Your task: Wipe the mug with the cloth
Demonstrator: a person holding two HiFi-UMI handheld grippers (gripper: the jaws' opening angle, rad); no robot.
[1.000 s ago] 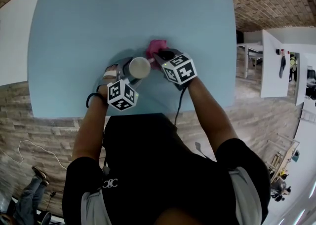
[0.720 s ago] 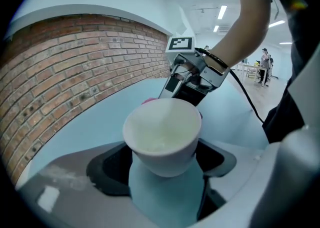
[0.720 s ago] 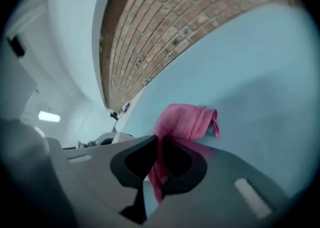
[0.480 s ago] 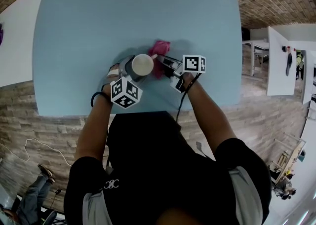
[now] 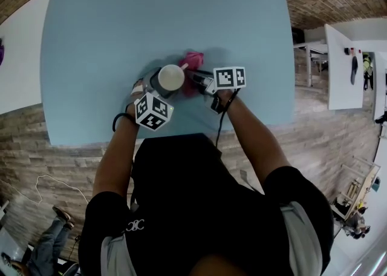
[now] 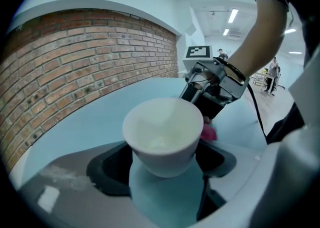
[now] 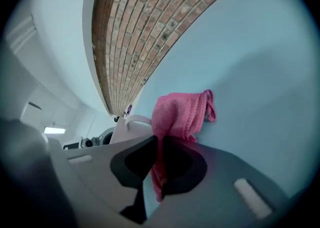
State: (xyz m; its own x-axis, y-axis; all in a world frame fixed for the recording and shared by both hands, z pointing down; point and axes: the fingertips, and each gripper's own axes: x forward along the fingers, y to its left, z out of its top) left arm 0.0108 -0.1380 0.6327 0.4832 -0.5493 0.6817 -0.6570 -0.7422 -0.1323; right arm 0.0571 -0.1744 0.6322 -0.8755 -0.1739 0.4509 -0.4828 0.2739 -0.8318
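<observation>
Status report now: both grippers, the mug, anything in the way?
Left gripper shut on mug. Right gripper shut on pink cloth, at mug's side. Nothing in the way.

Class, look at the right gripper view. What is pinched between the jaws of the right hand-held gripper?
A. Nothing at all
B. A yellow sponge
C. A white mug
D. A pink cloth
D: the right gripper view shows the pink cloth clamped between the closed jaws of the right hand-held gripper, while the white mug sits in the left hand-held gripper.
</observation>
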